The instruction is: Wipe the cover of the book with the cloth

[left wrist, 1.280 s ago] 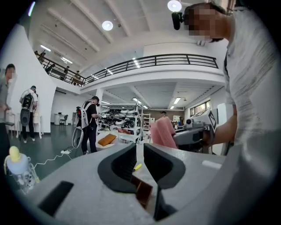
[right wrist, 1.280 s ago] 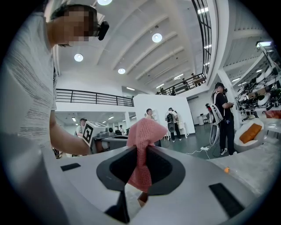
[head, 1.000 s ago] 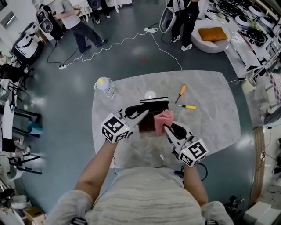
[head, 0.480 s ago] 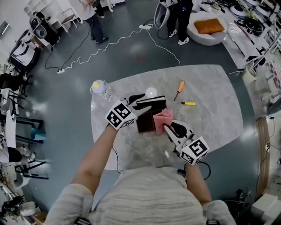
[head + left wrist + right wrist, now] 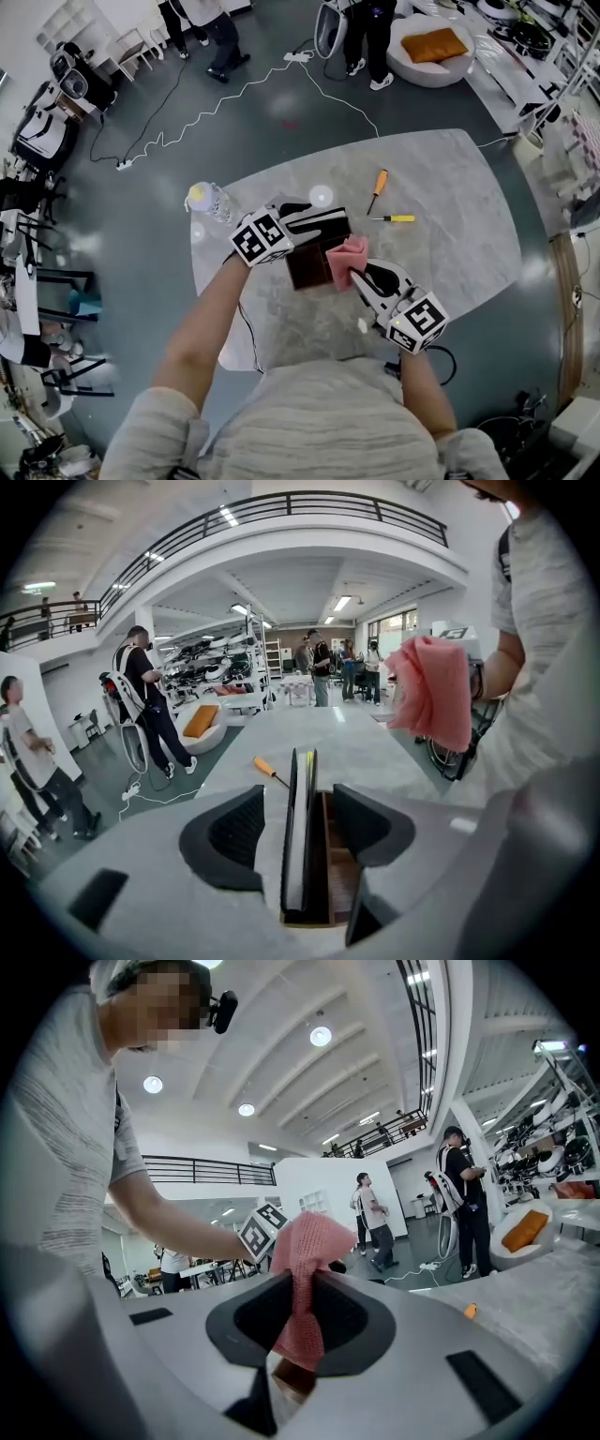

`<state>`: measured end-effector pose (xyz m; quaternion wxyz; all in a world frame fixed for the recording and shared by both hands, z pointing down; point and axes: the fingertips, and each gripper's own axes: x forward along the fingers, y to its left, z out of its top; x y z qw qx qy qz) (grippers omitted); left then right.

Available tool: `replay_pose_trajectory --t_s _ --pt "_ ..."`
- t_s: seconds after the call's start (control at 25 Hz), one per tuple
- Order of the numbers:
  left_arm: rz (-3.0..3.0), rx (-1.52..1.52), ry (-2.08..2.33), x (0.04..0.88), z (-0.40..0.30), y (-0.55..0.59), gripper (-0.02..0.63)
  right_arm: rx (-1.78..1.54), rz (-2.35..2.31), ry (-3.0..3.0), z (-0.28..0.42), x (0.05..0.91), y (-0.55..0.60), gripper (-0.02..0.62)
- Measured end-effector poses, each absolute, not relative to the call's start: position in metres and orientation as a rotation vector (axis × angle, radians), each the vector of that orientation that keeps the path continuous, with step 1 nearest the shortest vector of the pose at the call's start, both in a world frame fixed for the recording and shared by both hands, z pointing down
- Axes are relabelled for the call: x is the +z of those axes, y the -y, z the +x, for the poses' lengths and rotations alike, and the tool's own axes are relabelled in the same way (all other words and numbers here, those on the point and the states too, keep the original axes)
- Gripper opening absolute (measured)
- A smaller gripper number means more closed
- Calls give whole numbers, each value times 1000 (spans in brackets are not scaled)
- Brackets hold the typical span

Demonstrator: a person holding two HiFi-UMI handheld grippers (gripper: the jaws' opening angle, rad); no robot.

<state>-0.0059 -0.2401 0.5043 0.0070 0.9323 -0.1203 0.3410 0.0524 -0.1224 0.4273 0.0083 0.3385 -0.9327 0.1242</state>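
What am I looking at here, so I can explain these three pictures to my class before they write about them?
There is no robot: a person holds a hand-held gripper in each hand. One picture comes from a camera on the person's head, looking down at a marble table. The other two come from cameras riding on the grippers. On the table are a bottle, an orange screwdriver, a yellow screwdriver and a dark book. The left gripper straddles the book's edge; its fingers have just been opening and stand apart, not pressing it. The right gripper is shut on a pink cloth, held beside the book.
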Motion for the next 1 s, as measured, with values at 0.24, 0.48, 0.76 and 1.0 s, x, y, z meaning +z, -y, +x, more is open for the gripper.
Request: replay_pose_trajectory --t_s 0.24,0.48,0.76,1.0 --pt "2874 1171 273 522 -1 242 210 402 1063 2909 52 430 124 63" --pt "2852 1245 222 534 3 243 136 419 1074 2902 58 435 125 63" --pt "2802 1251 195 537 2 245 78 432 1089 2895 62 439 127 63" --pt "2759 1288 282 535 -1 245 78 429 1085 2901 66 438 127 63"
